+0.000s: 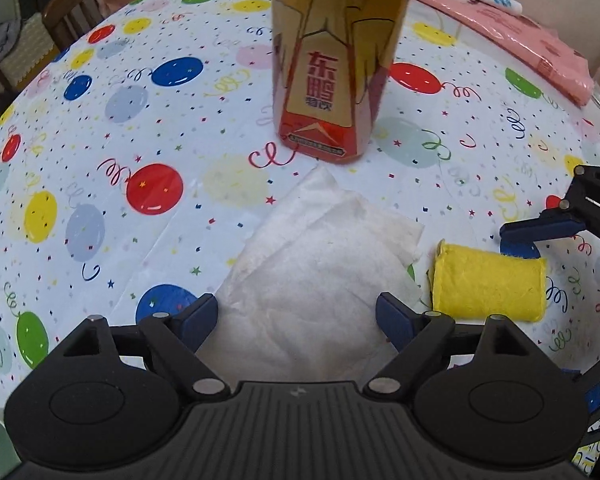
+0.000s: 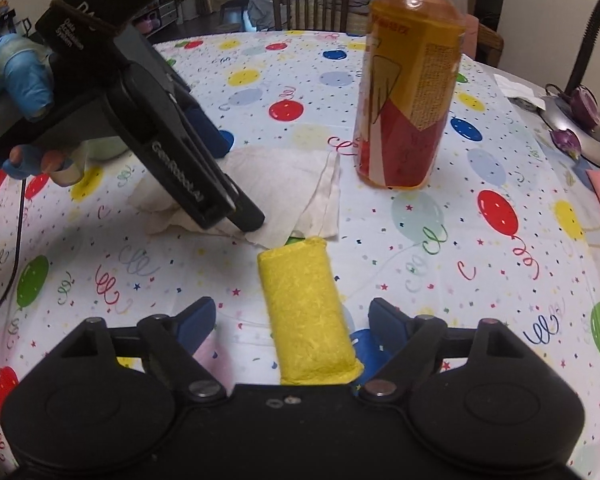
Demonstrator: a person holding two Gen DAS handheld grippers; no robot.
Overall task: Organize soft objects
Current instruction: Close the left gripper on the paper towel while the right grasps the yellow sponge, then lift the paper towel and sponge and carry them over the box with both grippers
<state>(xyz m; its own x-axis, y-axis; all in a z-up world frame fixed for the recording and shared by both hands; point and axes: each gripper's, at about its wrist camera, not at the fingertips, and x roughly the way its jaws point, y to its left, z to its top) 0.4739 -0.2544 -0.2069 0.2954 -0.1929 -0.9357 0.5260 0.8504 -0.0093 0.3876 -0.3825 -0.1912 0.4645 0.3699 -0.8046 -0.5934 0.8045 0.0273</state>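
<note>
The yellow cloth (image 2: 309, 316) is rolled into a short, fat bundle with a fuzzy, nubbly surface and a folded edge showing at its near end. It lies flat on the counter (image 2: 480, 280), which wears a white cover printed with coloured balloons and confetti. The right claw (image 2: 292, 322) is spread wide, its blue fingers (image 2: 196, 320) standing either side of the roll without touching it, holding nothing.

Just beyond the roll's far end lies the white tissue (image 1: 312, 264), a thin, crinkled sheet folded over itself in loose layers, its corners not lined up. The left claw (image 1: 296, 318) is also wide open over the tissue's near part and grips nothing; whether its tips press the sheet cannot be told.

Past the tissue stands an upright drink bottle (image 1: 332, 60) with a gold and red label, close to the sheet's far corner.
</note>
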